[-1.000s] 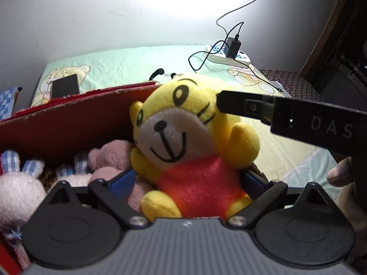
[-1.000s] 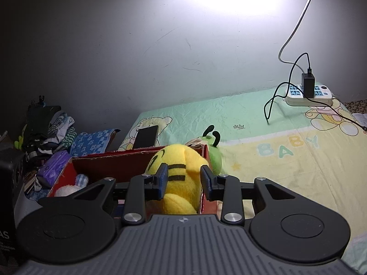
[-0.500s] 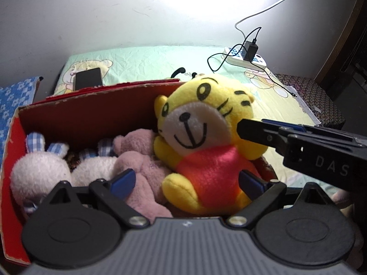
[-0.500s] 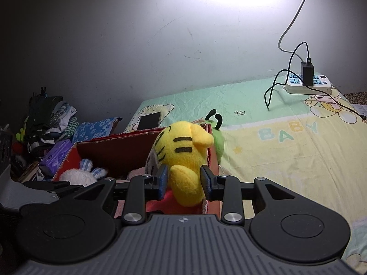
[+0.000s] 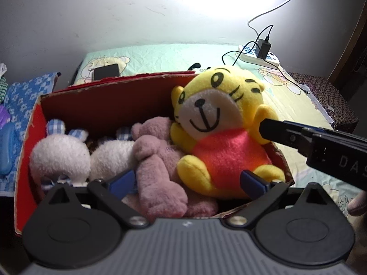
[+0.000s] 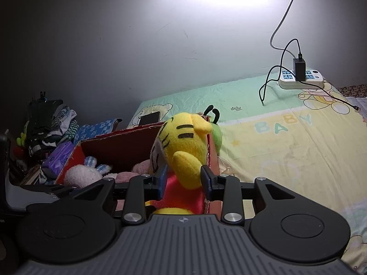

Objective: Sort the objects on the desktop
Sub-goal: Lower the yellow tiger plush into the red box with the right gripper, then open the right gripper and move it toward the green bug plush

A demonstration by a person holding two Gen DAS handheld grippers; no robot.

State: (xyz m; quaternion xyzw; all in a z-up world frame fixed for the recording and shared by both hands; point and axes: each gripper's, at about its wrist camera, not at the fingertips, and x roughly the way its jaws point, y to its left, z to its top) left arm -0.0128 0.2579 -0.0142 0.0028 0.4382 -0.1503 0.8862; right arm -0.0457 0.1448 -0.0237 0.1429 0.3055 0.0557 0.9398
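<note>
- Your right gripper [image 6: 183,181] has its 2 fingers pinched on the arm of the yellow tiger plush [image 5: 220,137]; keep that squeeze steady until the toy's weight sits in the red box [image 5: 110,100].
- Your left gripper [image 5: 187,183] stands wide open, its blue pads either side of the toy's legs and the pink plush [image 5: 158,169], pressing on nothing that I can make out; keep it apart from the toys so it drags none out.
- The tiger is upright at the right end of the box, its back near the right wall, leaning on the pink plush.
- Let it down toward the box's middle, since its arm and side overhang the right wall.
- The white bunny plush [image 5: 62,158] fills the box's left end, so room is tight; I judge a gentle nudge inward helps before you let go.
- The green plush [image 6: 216,133] lies just outside the box, behind its right wall, not yet sorted.
</note>
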